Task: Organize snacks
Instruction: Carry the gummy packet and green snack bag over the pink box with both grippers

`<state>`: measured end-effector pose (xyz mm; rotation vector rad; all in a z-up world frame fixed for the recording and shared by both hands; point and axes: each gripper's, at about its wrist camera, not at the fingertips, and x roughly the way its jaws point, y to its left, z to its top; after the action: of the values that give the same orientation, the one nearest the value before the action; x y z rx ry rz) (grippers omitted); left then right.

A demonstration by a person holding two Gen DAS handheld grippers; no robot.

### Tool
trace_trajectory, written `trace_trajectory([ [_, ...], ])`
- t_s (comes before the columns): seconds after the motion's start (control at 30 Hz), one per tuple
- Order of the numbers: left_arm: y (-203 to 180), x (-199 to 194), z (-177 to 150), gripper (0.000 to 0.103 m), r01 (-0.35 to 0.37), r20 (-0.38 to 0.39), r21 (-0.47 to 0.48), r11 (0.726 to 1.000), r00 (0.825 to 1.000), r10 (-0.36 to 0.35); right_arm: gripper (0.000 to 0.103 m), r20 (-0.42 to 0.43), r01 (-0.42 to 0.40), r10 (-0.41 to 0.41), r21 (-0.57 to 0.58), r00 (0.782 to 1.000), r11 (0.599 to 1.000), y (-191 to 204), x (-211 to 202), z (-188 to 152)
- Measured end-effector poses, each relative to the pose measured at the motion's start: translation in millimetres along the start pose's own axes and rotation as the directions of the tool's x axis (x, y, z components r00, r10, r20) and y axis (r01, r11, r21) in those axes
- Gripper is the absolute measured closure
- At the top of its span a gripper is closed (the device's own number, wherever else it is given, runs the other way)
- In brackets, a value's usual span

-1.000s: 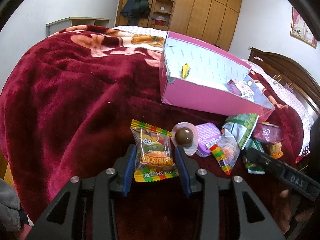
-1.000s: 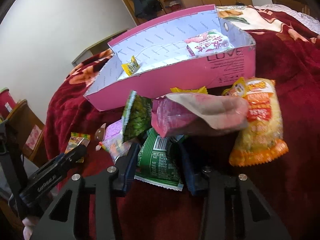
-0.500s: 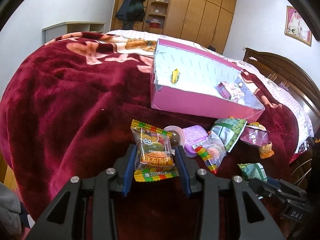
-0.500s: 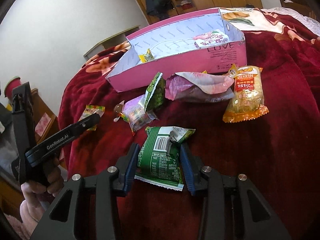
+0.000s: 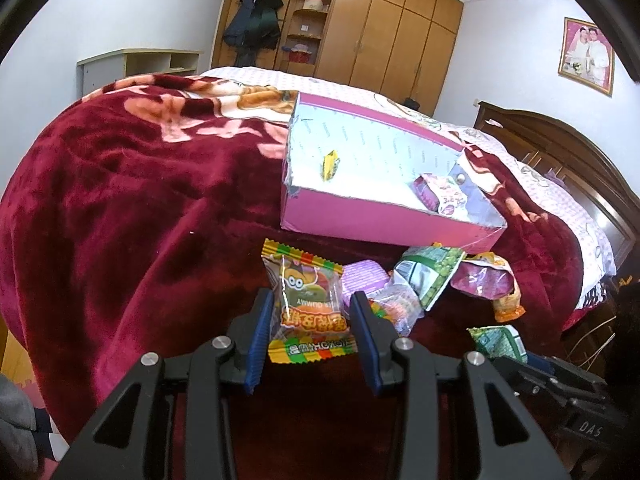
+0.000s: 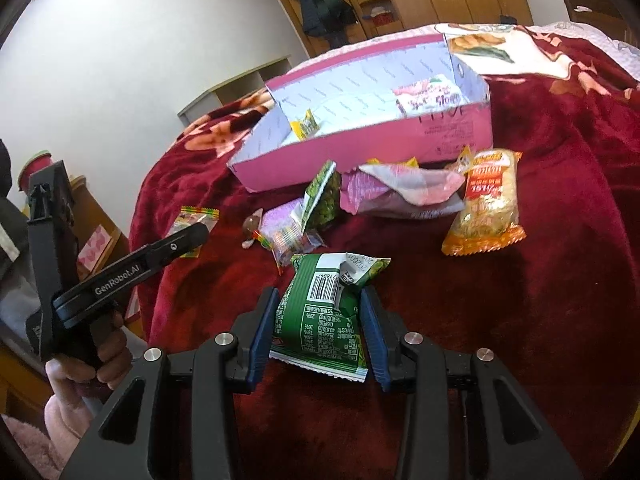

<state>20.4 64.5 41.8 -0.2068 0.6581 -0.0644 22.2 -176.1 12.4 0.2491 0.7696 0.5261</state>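
Observation:
My left gripper is shut on a clear gummy packet with rainbow edges, held above the red blanket. My right gripper is shut on a green snack packet, barcode side up, also lifted. The pink box lies ahead on the bed with a small yellow sweet and a pink-white packet inside. In the right wrist view the pink box sits beyond a loose pile of snacks, and the left gripper shows at the left with its gummy packet.
Between me and the box lie a green pea packet, a pink-grey bag, an orange packet, a purple packet and a chocolate ball sweet. A dark wooden headboard stands right; wardrobes line the far wall.
Both grippers have lifted and drawn back from the pile with their packets. The green packet has come out from under the pink-grey bag, and the box now looks farther away.

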Motion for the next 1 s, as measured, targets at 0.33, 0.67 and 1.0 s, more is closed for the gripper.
trace_trajectory([
  [0.33,-14.7,-5.5,10.8,0.062,0.016,0.013,0.041,0.999,1.0,-0.016,0.061,0.019,-0.015,0.015,-0.009,1.0,1.0,3.2,-11.6,7.8],
  [0.67,-32.4,2.4,42.0,0.062,0.023,0.035,0.087,0.996,0.999,-0.026,0.061,0.032,-0.013,0.013,-0.004,0.999,1.0,-4.7,-22.0,25.2],
  [1.0,-42.0,20.2,79.6,0.062,0.025,0.057,0.116,0.993,0.998,-0.031,0.061,0.051,-0.004,0.005,-0.023,0.999,1.0,-7.5,-26.6,47.9],
])
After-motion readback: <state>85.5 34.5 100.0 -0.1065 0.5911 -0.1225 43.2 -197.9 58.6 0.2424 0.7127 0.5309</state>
